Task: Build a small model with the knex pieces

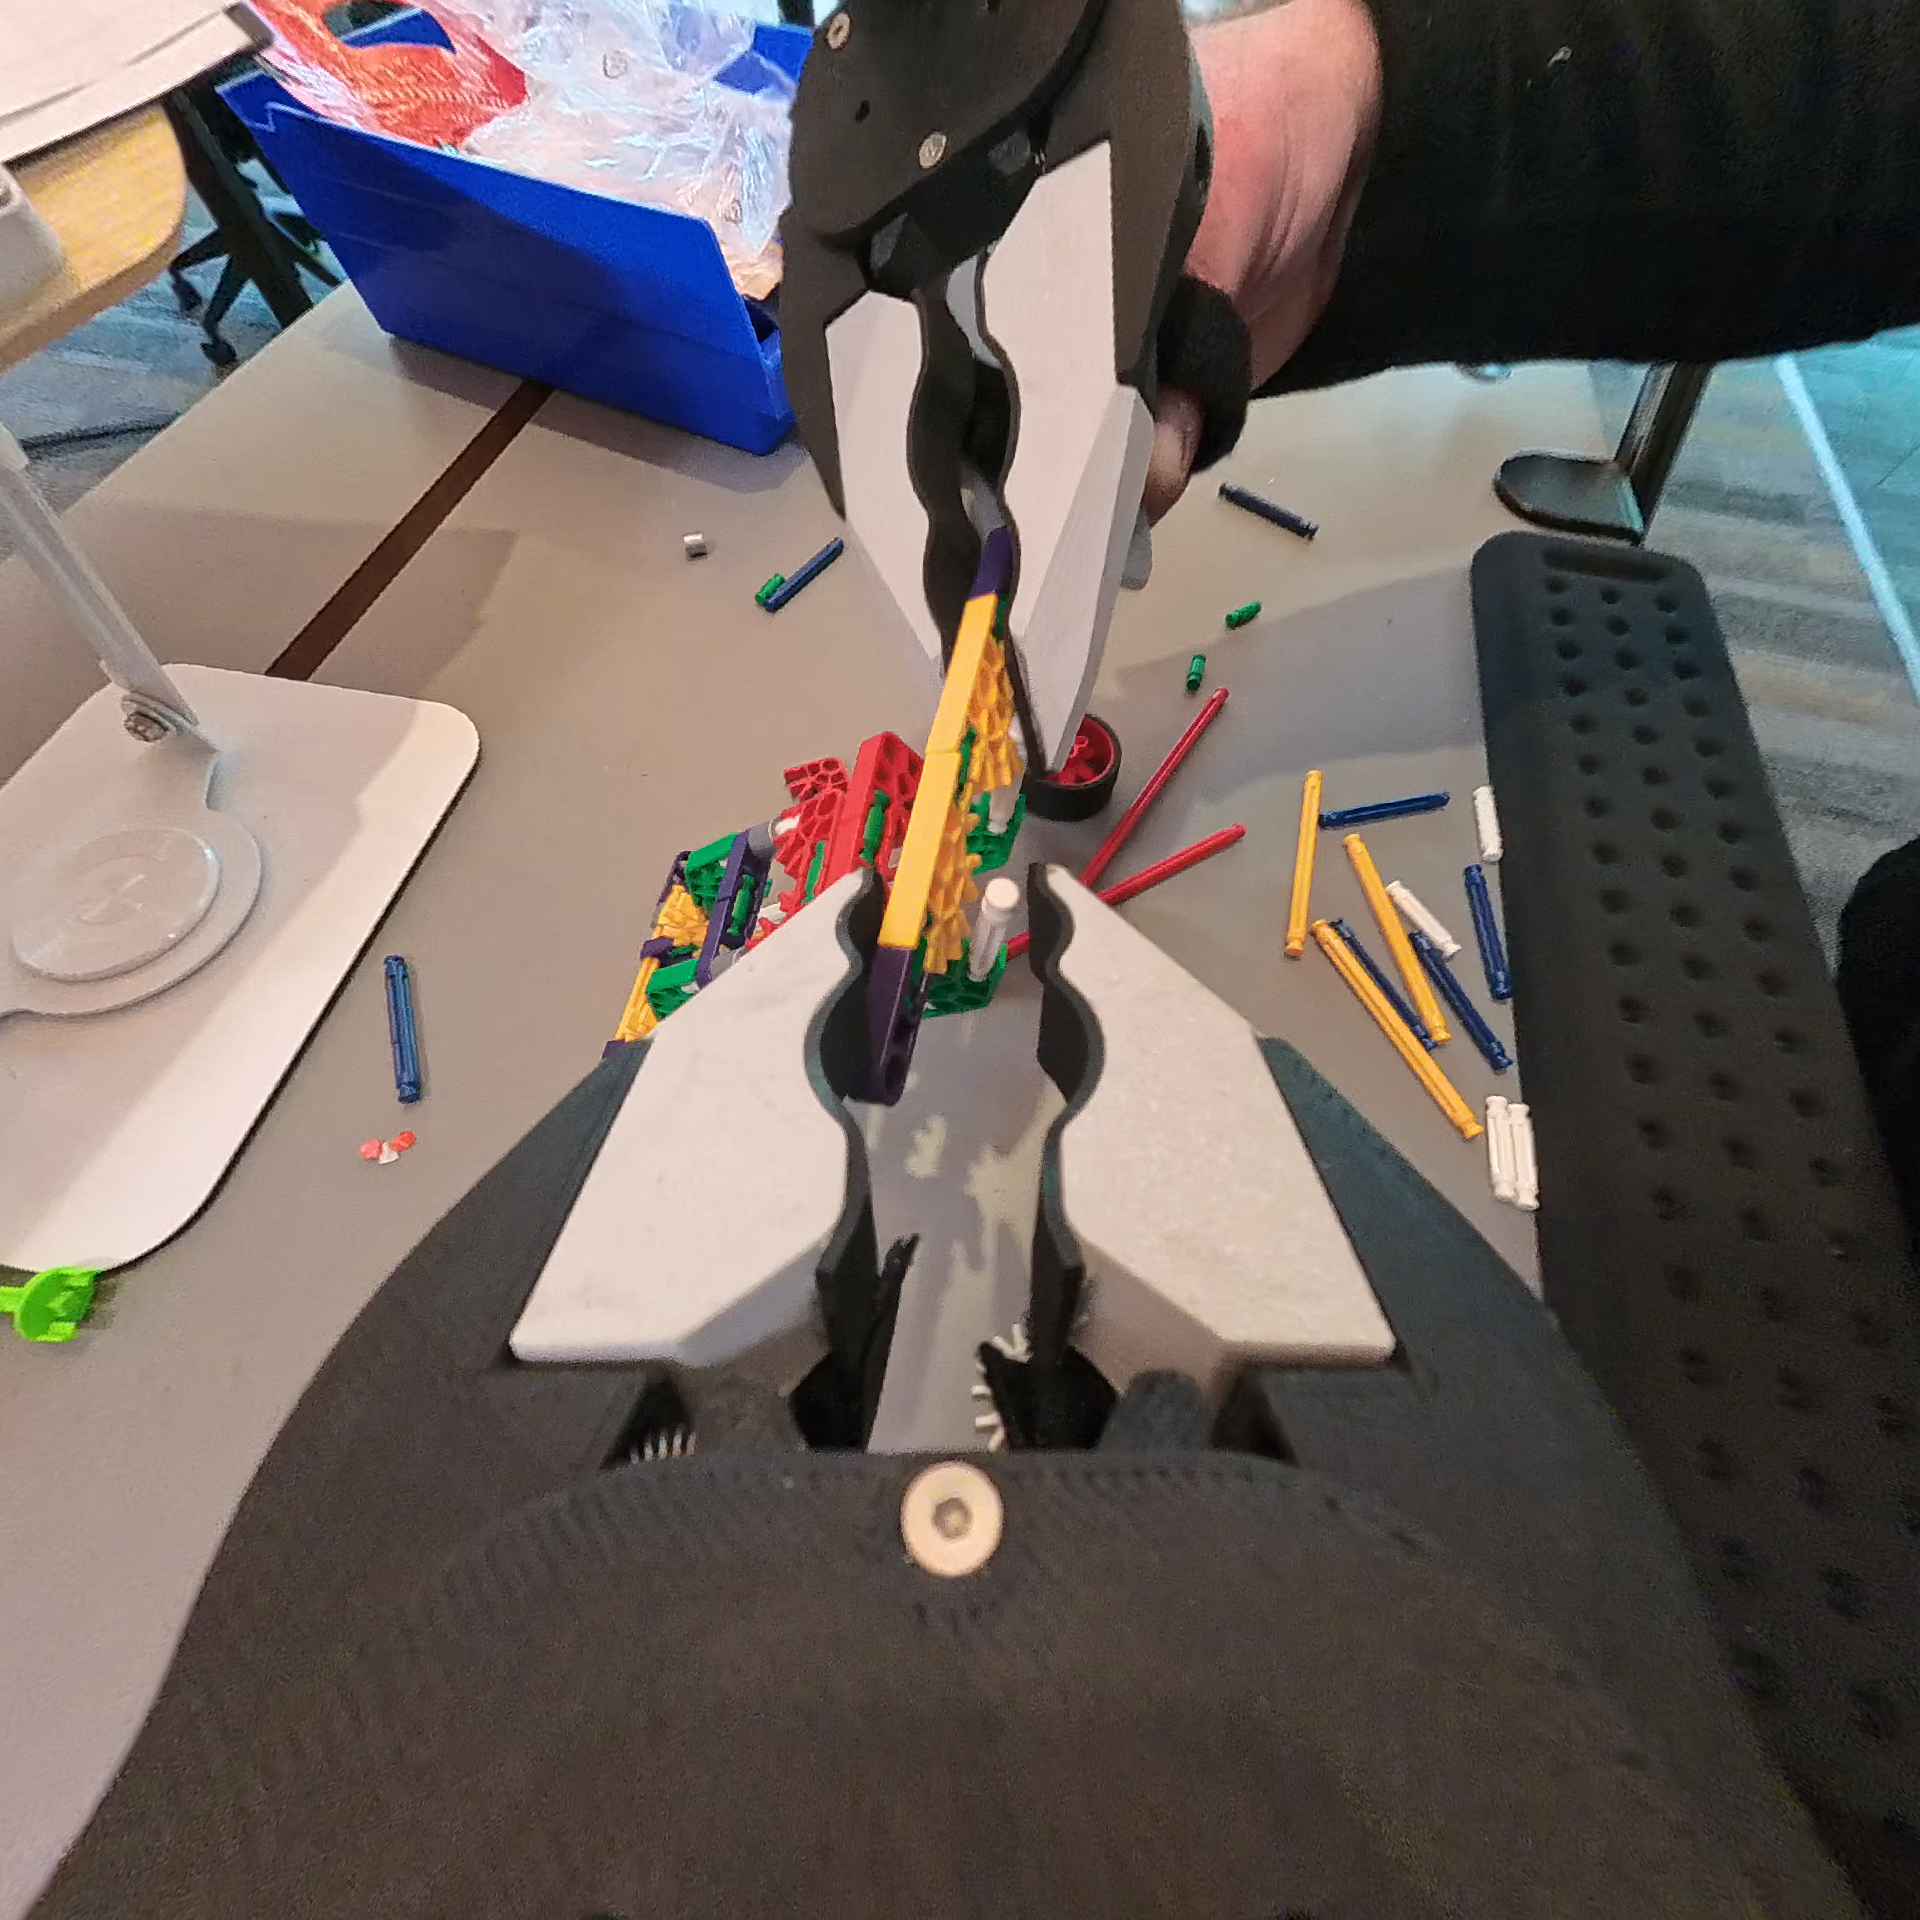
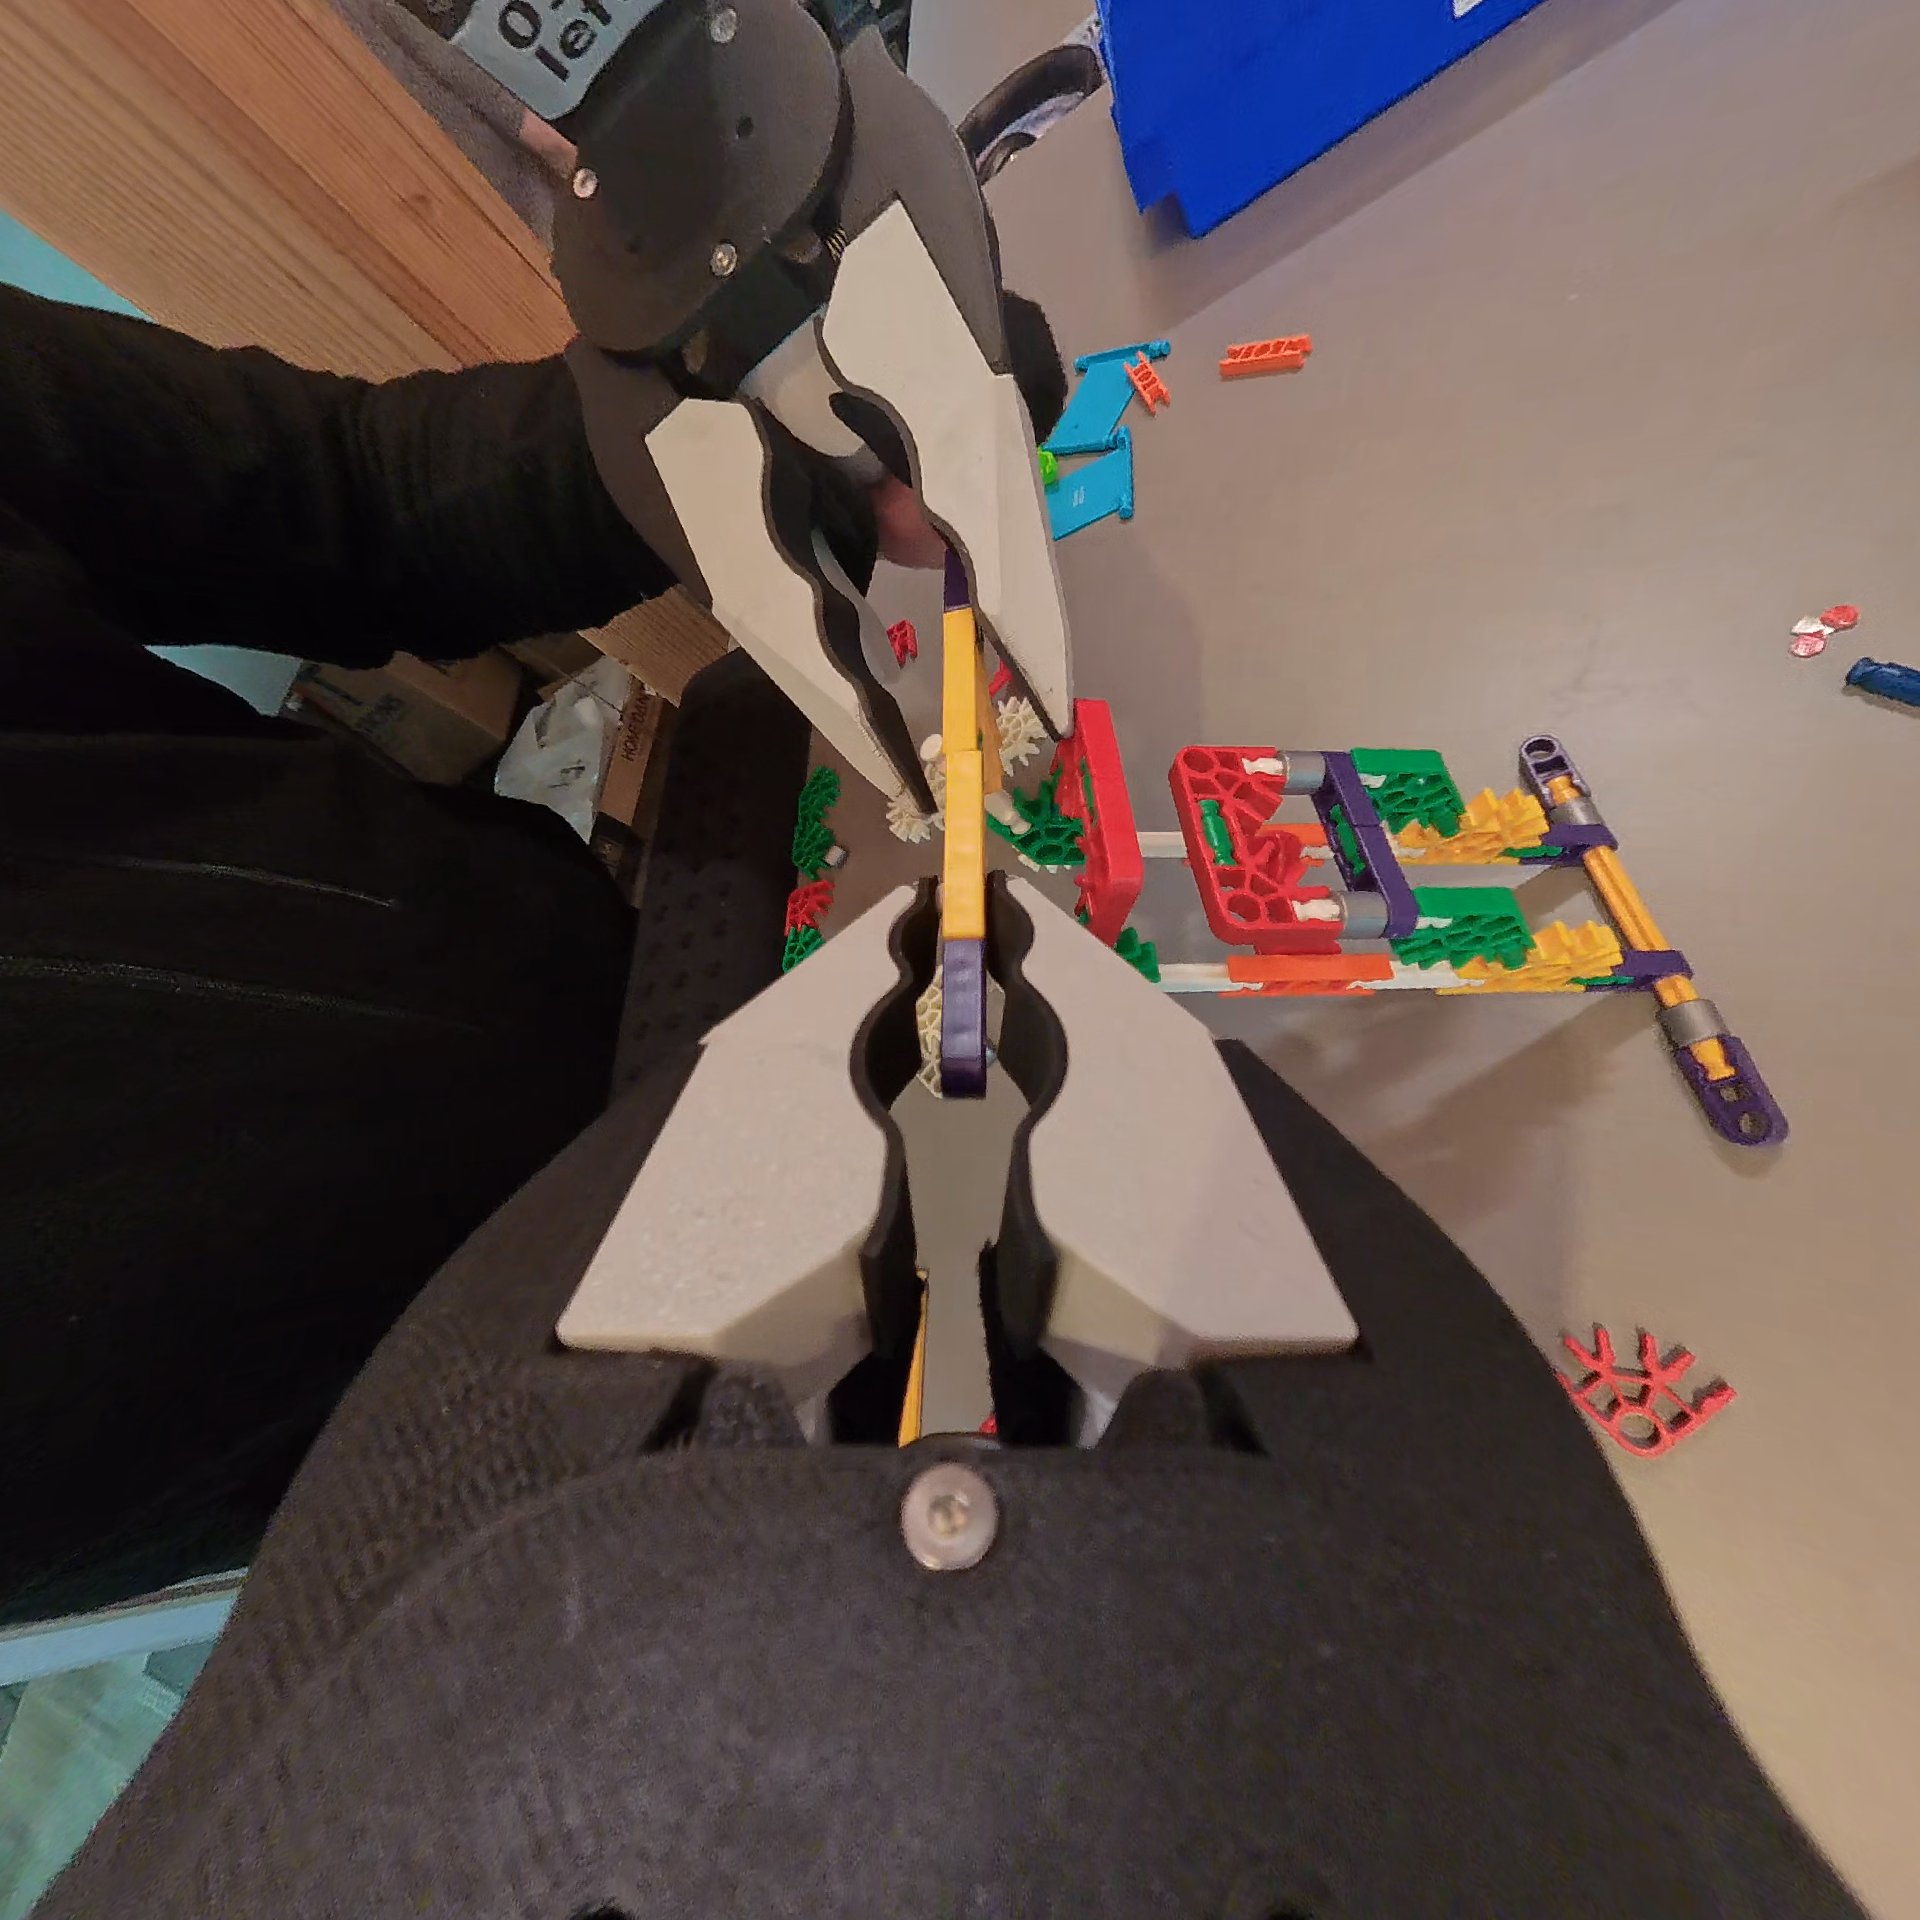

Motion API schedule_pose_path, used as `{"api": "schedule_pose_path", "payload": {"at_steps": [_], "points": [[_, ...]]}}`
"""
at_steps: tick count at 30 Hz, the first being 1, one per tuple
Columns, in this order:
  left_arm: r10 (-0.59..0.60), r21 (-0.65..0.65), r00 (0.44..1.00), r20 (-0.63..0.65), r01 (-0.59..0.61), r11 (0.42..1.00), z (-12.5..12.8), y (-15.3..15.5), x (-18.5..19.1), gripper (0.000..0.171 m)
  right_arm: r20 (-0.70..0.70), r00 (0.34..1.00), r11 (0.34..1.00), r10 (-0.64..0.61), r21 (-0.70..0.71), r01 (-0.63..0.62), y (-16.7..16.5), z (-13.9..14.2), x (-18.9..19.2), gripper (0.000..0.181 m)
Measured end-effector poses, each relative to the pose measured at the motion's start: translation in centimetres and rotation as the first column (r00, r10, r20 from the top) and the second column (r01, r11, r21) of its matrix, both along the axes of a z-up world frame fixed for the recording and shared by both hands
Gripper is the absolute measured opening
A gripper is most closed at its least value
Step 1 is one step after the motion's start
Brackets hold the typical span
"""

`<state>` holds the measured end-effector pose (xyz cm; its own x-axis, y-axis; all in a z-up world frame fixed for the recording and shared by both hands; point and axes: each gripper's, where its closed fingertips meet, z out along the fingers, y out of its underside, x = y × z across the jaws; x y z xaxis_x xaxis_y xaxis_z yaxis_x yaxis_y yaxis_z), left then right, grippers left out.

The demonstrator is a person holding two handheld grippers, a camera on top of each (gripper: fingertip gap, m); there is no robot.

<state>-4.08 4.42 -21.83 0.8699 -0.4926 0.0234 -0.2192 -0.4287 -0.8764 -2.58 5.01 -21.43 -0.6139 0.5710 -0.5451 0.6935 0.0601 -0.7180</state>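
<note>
The left gripper point(image 1: 951, 956) has its fingers parted, the purple end of the yellow bar point(image 1: 940, 800) resting against its left finger only. The right gripper point(image 2: 961, 940) pinches the bar's opposite purple end, jaws narrow. Together they prop the bar (part of the toy frame point(image 2: 1351, 894)) above the table point(image 1: 582, 665), rods point(image 1: 1382, 956) scattered at the right.

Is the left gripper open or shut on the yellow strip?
Open. The fingers of the left gripper stand apart; the yellow and purple strip lies against only one.
</note>
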Motion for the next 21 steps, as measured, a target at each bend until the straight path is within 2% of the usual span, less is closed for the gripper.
{"api": "schedule_pose_path", "payload": {"at_steps": [3,5,9,13,17,20,21], "points": [[-0.008,0.014,0.999,0.049,0.007,1.000,0.4,-0.2,0.1,0.024,-0.005,1.000,1.000,0.010,0.004,-0.010,-0.2,0.4,0.1,0.005],[-0.007,0.013,1.000,0.030,0.007,1.000,0.3,-0.4,0.2,0.023,-0.010,1.000,1.000,0.017,0.014,-0.017,-0.3,0.4,0.3,0.005],[-0.029,0.025,1.000,0.011,0.029,0.999,0.1,-0.8,0.5,0.010,-0.014,1.000,1.000,0.016,0.016,-0.016,-0.7,0.1,0.5,0.005],[-0.026,0.013,1.000,-0.014,0.026,1.000,-0.1,-0.8,0.6,0.008,-0.026,1.000,1.000,0.005,-0.012,-0.005,-0.6,0.2,0.5,0.006],[-0.011,0.016,0.995,0.103,0.009,1.000,1.3,-0.5,0.5,0.008,-0.047,0.998,0.995,-0.031,-0.100,0.026,-0.2,1.8,0.0,0.010],[0.000,-0.023,0.981,0.193,0.004,1.000,2.0,-0.2,0.5,0.008,-0.087,0.994,0.990,-0.069,-0.127,0.058,0.2,2.7,-0.4,0.021],[0.007,-0.032,0.977,0.215,-0.001,0.999,2.2,-0.1,0.4,0.008,-0.101,0.991,0.990,-0.086,-0.124,0.073,0.3,2.8,-0.5,0.030]]}}
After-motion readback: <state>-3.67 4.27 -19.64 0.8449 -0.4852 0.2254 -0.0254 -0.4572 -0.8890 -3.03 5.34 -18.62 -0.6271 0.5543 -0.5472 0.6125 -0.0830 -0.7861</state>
